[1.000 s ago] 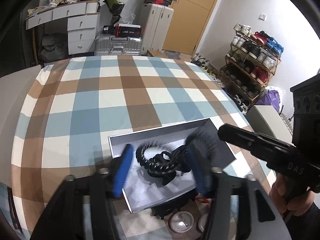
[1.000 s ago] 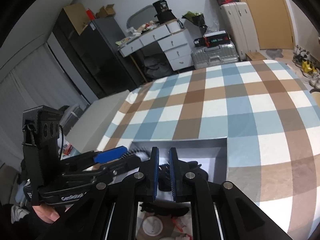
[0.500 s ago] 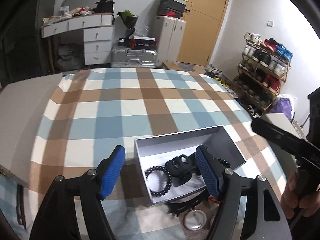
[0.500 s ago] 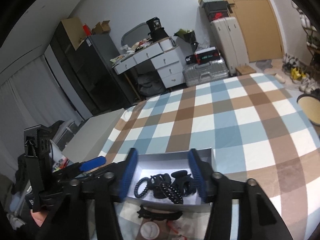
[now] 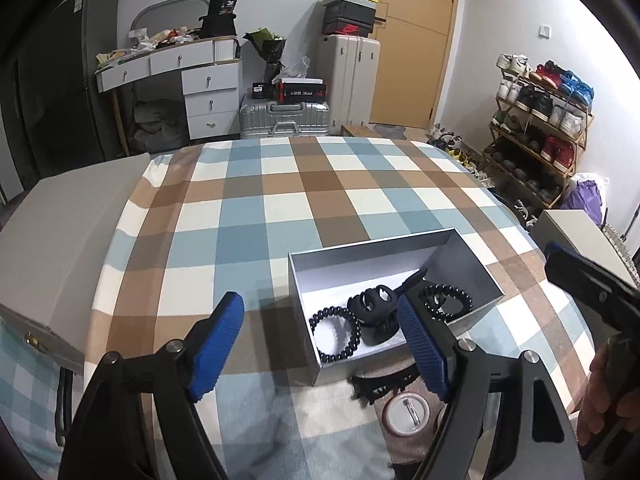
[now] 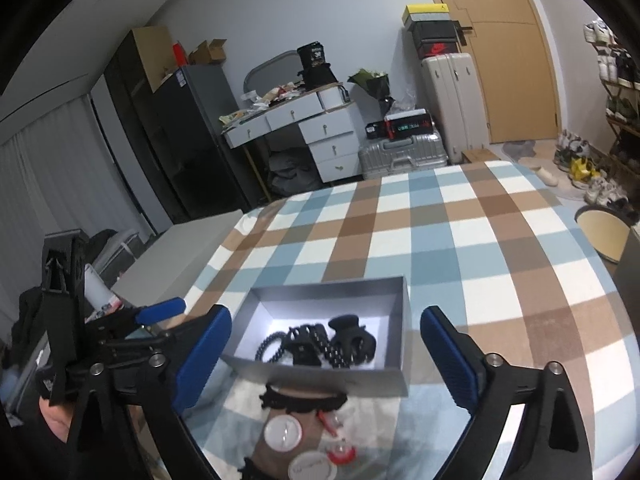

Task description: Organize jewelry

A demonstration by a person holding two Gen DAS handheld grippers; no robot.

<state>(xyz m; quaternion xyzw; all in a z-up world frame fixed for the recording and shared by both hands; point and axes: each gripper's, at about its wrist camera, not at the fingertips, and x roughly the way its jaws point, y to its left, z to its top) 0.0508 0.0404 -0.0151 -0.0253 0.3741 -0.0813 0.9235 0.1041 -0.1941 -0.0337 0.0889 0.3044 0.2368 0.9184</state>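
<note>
Black hair clip [image 6: 352, 340] beyond right claw [image 6: 326, 354]

The grey box [image 5: 384, 248] stands open-topped on the checked cloth [image 5: 280, 200], so entry from above is free; its upright walls block any sideways approach. Beyond the box the cloth lies bare. Just in front of the box, a black hair clip [image 6: 304, 400] and round badges [image 6: 283, 434] crowd the cloth. Left of the box lies a flat grey lid [image 5: 60, 232].
</note>
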